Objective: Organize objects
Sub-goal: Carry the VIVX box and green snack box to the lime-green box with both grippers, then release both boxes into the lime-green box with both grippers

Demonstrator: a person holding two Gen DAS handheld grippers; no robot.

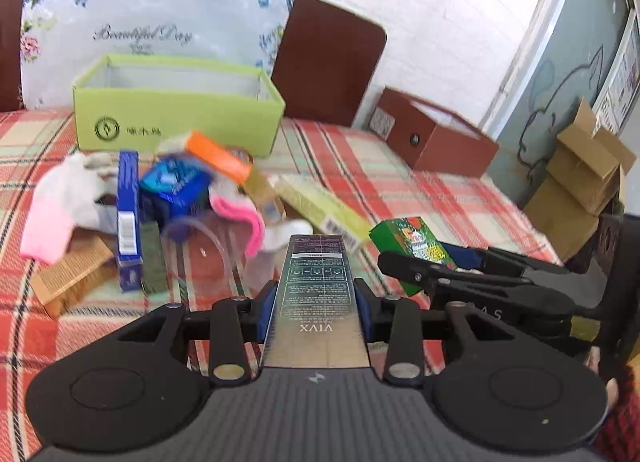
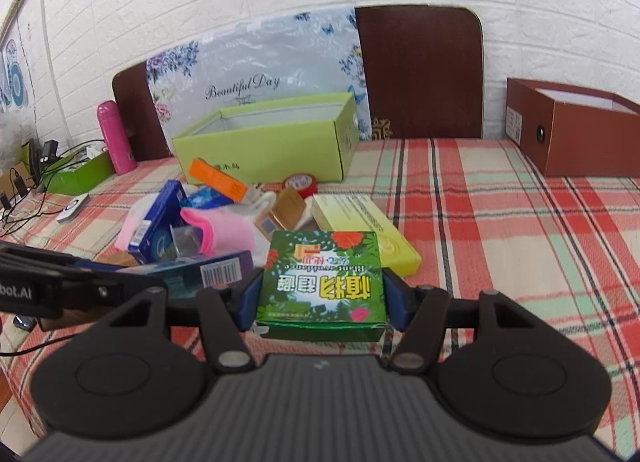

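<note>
My left gripper [image 1: 316,294] is shut on a long silver box [image 1: 316,262] that points away from the camera, with blue pads [image 1: 267,310] pressed on its two sides. To its right, my right gripper [image 1: 432,262] carries a green flowered box [image 1: 416,240]. In the right wrist view that green flowered box [image 2: 320,274] sits square between the pads [image 2: 250,298] of the right gripper [image 2: 322,294], which is shut on it. The left gripper [image 2: 120,282] reaches in from the left edge. Both held boxes hang above the plaid cloth [image 2: 500,230].
A pile of small boxes, pink socks [image 2: 224,228] and an orange box [image 2: 218,178] lies left of centre, with a flat yellow-green box [image 2: 360,222] beside it. An open lime box [image 2: 272,142] stands behind, an open brown box [image 2: 576,134] far right. Cardboard boxes [image 1: 580,182] stand beyond the right edge.
</note>
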